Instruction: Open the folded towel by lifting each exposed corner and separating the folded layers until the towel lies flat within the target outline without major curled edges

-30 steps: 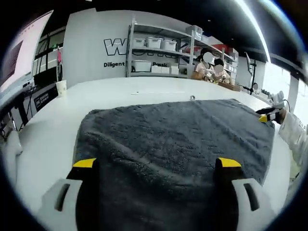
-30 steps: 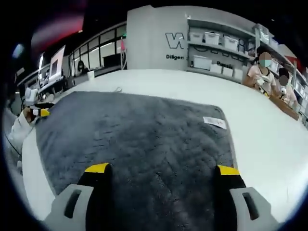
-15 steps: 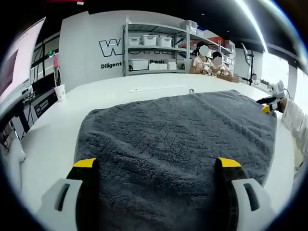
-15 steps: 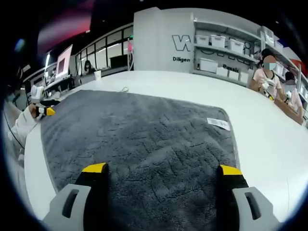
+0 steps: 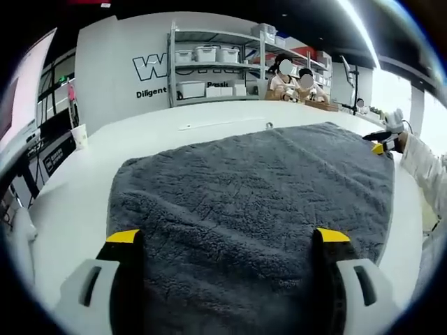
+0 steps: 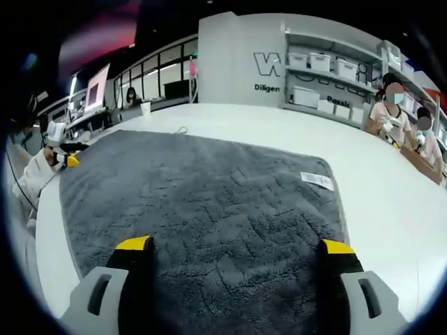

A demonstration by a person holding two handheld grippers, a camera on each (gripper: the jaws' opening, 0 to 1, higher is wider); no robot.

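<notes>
A dark grey plush towel [image 5: 251,202] lies spread open and flat on a white bench [image 5: 77,188], covering most of the near surface. In the left gripper view, the left tongs [image 5: 227,241] hang just above the towel's near edge with their two yellow-tipped jaws wide apart and nothing between them. The towel's near left corner is rounded and lies flat; its far edge runs across the middle of the bench. At the far right of this view, the right tongs [image 5: 378,145] show small at the towel's far right corner, beside a white sleeve [image 5: 427,171]; whether they touch the cloth cannot be told.

In the right gripper view, the same towel [image 6: 202,202] lies flat, with a small white label [image 6: 316,180] lying on its surface near the far right corner. The right tongs [image 6: 234,246] hang above the towel's near edge, jaws wide apart and empty. At the far left, the left tongs [image 6: 68,158] show small at the towel's corner.

Beyond the bench, a white paper cup [image 5: 79,135] stands near the left edge. Farther back is a grey wall with white lettering and metal shelving [image 5: 209,66] holding white storage bins. Two people [image 6: 401,118] sit at the far right.
</notes>
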